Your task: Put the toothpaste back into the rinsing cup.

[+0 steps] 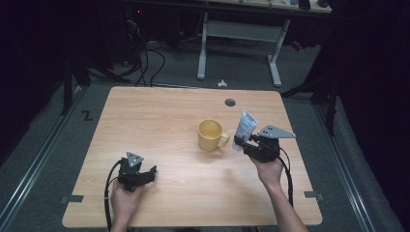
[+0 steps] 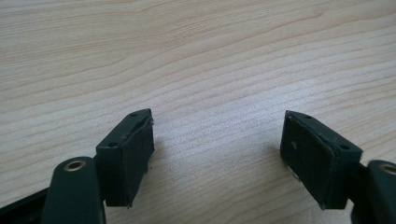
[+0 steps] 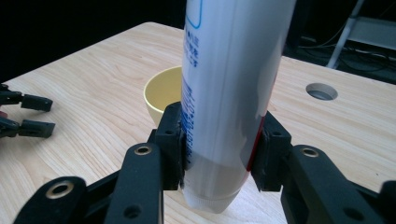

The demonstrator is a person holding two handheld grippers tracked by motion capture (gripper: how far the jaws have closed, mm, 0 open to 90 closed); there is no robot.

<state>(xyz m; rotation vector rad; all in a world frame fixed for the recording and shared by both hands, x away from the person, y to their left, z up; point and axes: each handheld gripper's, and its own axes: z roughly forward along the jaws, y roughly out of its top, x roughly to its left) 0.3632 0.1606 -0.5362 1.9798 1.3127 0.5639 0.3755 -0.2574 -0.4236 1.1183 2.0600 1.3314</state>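
Holding the tube point(image 3: 229, 93) upright, cap down, in my right fingers point(image 3: 219, 149), clear of the surface point(image 1: 159, 116); left fingers point(image 2: 219, 154) wide, empty, resting low. Mug point(image 1: 211, 134) just beyond. Next, I reckon: swing over its mouth, lower.

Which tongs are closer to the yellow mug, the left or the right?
Right. The right tongs, gripping a white tube, are just beside the yellow mug on its handle side. The left tongs rest open farther away, toward the person.
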